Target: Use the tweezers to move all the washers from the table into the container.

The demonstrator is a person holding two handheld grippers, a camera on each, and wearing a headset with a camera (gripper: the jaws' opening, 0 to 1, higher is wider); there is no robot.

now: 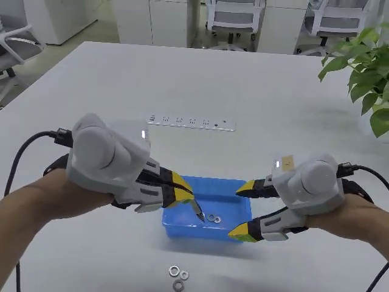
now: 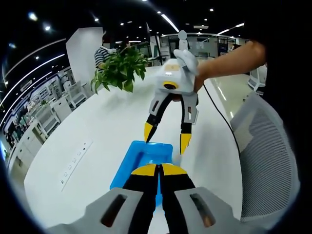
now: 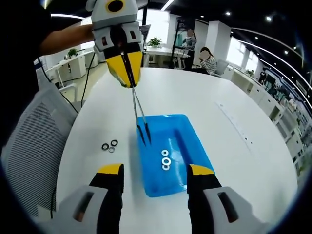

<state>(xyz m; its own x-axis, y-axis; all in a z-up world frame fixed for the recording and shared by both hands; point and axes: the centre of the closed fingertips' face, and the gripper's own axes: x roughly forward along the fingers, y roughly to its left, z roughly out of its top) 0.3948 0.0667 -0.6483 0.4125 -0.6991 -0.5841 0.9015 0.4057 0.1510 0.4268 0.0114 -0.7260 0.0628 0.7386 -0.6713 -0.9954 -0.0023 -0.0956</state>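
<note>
A blue container (image 1: 234, 190) sits on the white table between my grippers, with two or three washers (image 1: 213, 218) lying inside it. My left gripper (image 1: 182, 193) is shut on thin tweezers (image 1: 196, 208) whose tips hang slightly apart just above the container's floor, next to those washers. In the right gripper view the tweezers (image 3: 138, 114) slant down from the left gripper (image 3: 126, 80) into the container (image 3: 181, 136). Three more washers (image 1: 178, 277) lie on the table in front of the container. My right gripper (image 1: 236, 212) stands open at the container's right end, holding nothing.
A white power strip (image 1: 191, 122) lies on the table (image 1: 243, 79) beyond the container. A leafy plant (image 1: 364, 67) stands at the far right. Office chairs (image 1: 234, 15) line the table's far edge. Cables trail from both grippers.
</note>
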